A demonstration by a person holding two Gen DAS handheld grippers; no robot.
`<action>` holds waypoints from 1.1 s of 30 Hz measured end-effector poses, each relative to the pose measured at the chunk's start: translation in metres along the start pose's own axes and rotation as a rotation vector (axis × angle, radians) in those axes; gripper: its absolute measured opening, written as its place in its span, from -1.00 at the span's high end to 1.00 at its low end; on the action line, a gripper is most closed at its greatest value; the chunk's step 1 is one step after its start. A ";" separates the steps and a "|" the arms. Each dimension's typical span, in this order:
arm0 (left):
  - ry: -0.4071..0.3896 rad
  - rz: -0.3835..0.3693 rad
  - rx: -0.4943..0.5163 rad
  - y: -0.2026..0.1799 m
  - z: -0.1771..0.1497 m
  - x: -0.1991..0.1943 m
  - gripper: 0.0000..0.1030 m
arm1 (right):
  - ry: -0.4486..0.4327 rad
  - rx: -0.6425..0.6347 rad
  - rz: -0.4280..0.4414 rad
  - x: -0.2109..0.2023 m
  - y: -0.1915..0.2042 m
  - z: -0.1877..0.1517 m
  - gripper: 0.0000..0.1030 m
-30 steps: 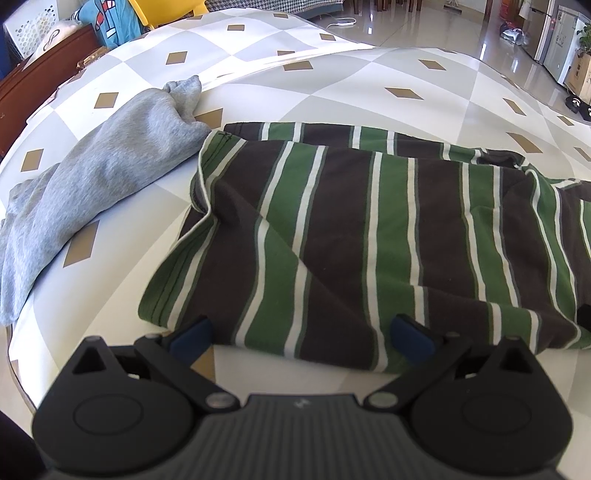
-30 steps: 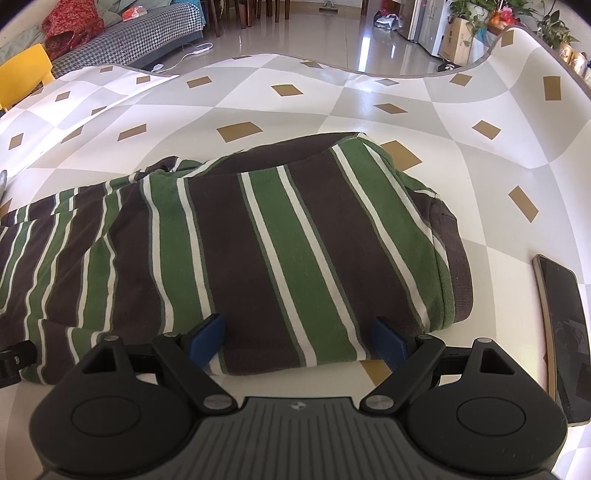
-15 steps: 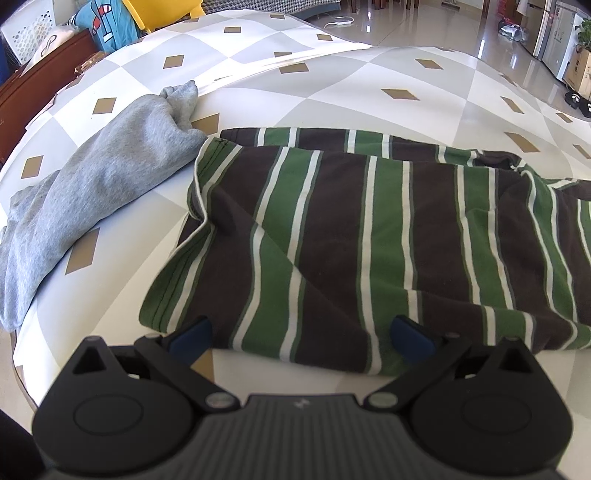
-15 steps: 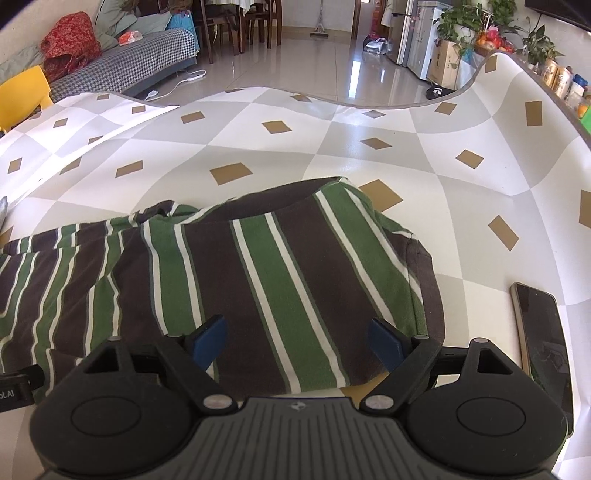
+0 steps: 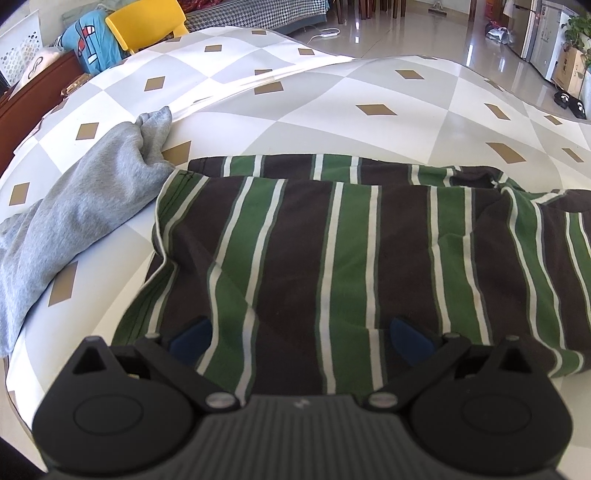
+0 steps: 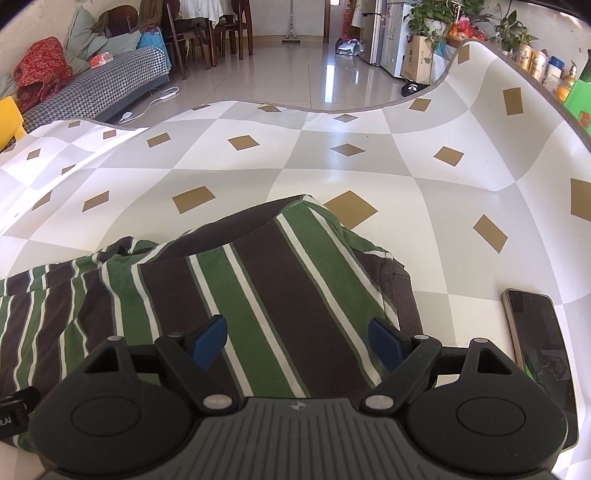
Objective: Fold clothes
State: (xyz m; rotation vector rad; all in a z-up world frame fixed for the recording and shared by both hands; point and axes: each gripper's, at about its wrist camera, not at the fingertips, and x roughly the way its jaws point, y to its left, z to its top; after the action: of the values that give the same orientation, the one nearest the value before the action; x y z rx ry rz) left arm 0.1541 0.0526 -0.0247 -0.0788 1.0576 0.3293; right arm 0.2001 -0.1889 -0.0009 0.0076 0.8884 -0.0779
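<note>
A green, brown and white striped shirt [image 5: 332,258] lies folded over on the checked tablecloth [image 5: 369,85]. My left gripper [image 5: 301,338] hangs open just above the shirt's near left part, its blue pads [image 5: 192,338] wide apart with only flat cloth beneath. The same shirt [image 6: 258,288] fills the right wrist view, its right fold ending in a brown edge. My right gripper [image 6: 298,341] is open over the shirt's near right part, with nothing pinched between its pads [image 6: 388,343].
A grey garment [image 5: 74,218] lies crumpled left of the shirt, touching its far left corner. A phone [image 6: 539,354] lies on the cloth just right of the shirt. A yellow chair [image 5: 147,22] and a sofa [image 6: 92,88] stand beyond the table.
Both grippers have moved forward from the shirt's near hem to above the shirt itself. Their jaws have stayed wide. The shirt and the grey garment have not shifted.
</note>
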 end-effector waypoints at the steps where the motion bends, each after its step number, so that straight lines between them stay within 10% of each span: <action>1: -0.004 0.003 -0.002 0.000 0.001 0.001 -1.00 | -0.001 0.007 0.003 0.001 -0.001 0.001 -0.60; 33: -0.008 -0.054 -0.056 0.017 -0.012 0.006 -1.00 | 0.053 0.029 0.015 0.018 -0.007 -0.016 -0.66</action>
State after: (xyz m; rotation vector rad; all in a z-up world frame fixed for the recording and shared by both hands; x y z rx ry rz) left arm 0.1420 0.0677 -0.0344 -0.1560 1.0369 0.3098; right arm 0.1988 -0.1960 -0.0245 0.0438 0.9405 -0.0773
